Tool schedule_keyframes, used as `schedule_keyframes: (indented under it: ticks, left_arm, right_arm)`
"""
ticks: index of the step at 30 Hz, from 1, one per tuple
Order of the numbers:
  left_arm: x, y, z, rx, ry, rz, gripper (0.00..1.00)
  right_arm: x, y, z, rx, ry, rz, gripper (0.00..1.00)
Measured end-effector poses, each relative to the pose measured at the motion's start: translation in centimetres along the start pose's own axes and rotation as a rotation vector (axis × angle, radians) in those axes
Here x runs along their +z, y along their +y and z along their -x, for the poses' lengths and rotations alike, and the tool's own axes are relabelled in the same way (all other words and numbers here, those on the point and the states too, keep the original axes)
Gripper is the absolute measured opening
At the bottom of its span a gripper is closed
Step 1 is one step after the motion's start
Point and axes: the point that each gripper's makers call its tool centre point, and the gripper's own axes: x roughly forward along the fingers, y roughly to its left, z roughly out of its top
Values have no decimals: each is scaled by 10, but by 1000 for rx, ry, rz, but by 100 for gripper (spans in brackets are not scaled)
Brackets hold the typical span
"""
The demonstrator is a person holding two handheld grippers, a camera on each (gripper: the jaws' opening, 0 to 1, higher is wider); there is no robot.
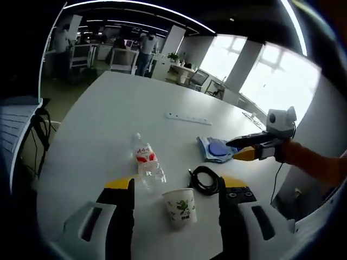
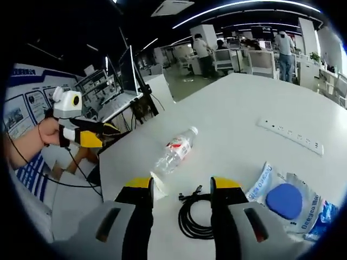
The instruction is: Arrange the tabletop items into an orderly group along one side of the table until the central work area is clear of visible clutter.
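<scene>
In the left gripper view, the left gripper (image 1: 176, 203) has its black, yellow-tipped jaws spread wide with nothing between them but a white paper cup with a green leaf print (image 1: 180, 206), standing upright at six o'clock, closest to the camera. Such a cup is likely light and easily crushed, so a gentle hold across its wall just below the rim seems wise. Just beyond it at one o'clock lies a coiled black cable (image 1: 204, 180), limp and apt to uncoil; taking hold across the bundled loops would suit it. At eleven o'clock of the cup a clear plastic water bottle with a red label (image 1: 146, 160) lies on its side on the white table (image 1: 108, 119); it is smooth and may roll, so the mid-body is the place to take it. Farther, at two o'clock, blue-and-white plastic packets with a blue round pad (image 1: 217, 149) lie soft and crinkly, with the right gripper (image 1: 236, 147) at their edge; its jaws look open in the right gripper view, holding nothing. Farthest, at twelve o'clock, rests a long white power strip (image 1: 187, 118), rigid.
</scene>
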Motion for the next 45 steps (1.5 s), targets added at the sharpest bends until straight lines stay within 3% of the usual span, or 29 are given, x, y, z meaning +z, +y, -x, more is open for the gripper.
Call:
schedule_keyframes:
  ticks: [9,14,30,34,37,45]
  left_arm:
    - [-15,1,9,-39,25,2,64]
    - [-22,5,11,-46,26,20,64]
    - [-35,11,11,-77,25,64,64]
    - [-37,13,10,-81,25,75,64]
    - [-36,14,10,-83,17,84,64]
    - [-36,18,7,-89,12,96,64]
  right_arm:
    - [-2,19,-23,113,79,82,42]
    - [-5,20,-33,139,107,111,42]
    - [-27,44,-65,341,232,200,37]
    - [-29,45,-72,382,251,211,36]
    - [-33,51,-75,451,280,206,30]
    - [-45,51,-87,517,341,201,27]
